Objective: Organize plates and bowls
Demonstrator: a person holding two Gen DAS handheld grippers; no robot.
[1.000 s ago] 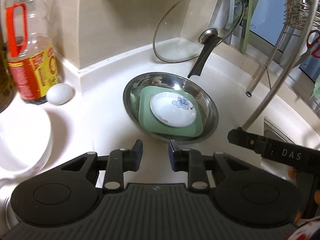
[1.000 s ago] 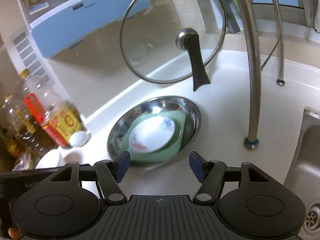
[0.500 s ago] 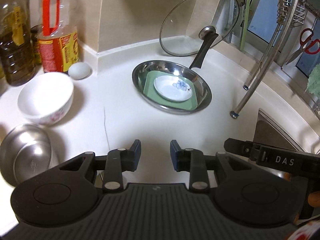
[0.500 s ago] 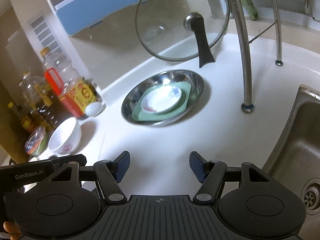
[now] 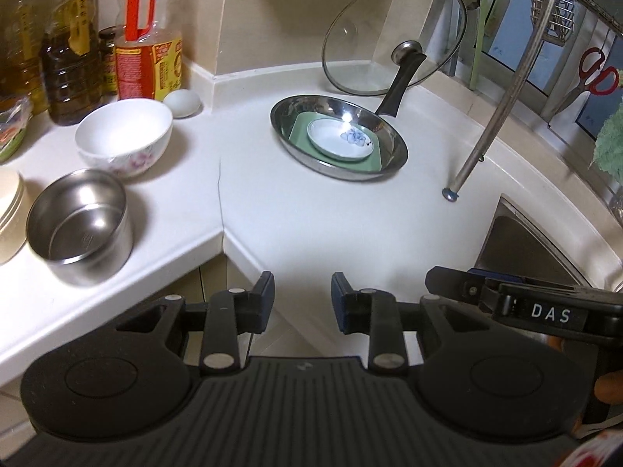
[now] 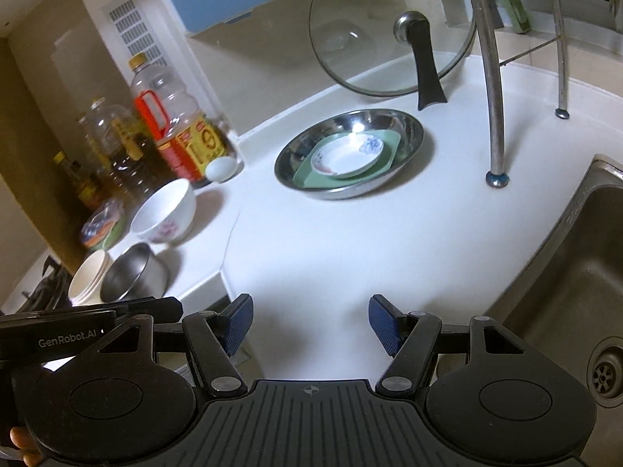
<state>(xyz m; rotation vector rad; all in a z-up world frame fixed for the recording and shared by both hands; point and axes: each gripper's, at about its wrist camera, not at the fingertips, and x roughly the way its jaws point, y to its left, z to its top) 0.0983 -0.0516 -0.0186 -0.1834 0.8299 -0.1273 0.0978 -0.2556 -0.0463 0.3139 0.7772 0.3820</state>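
A wide steel dish (image 5: 393, 138) (image 6: 409, 124) stands at the back of the white counter. In it lies a green square plate (image 5: 300, 130) (image 6: 311, 181) with a small white blue-flowered saucer (image 5: 335, 144) (image 6: 342, 157) on top. To the left are a white flowered bowl (image 5: 124, 136) (image 6: 163, 210), a steel bowl (image 5: 78, 218) (image 6: 132, 272) and a cream container (image 5: 7, 214) (image 6: 87, 278). My left gripper (image 5: 301, 299) hangs over the counter's front edge, open by a narrow gap, holding nothing. My right gripper (image 6: 309, 321) is open wider and holds nothing, well short of the dishes.
A glass lid (image 5: 393, 35) (image 6: 389, 27) leans on the back wall. Oil bottles (image 5: 148, 39) (image 6: 179, 124) and an egg (image 5: 182, 103) (image 6: 220, 169) crowd the left corner. Steel rack legs (image 5: 486, 128) (image 6: 492, 109) stand right of the dish; a sink (image 6: 576, 292) lies at right.
Both grippers have pulled back from the stacked dishes, which now look smaller and farther away. The bowls at the left and the counter's front edge have come into view.
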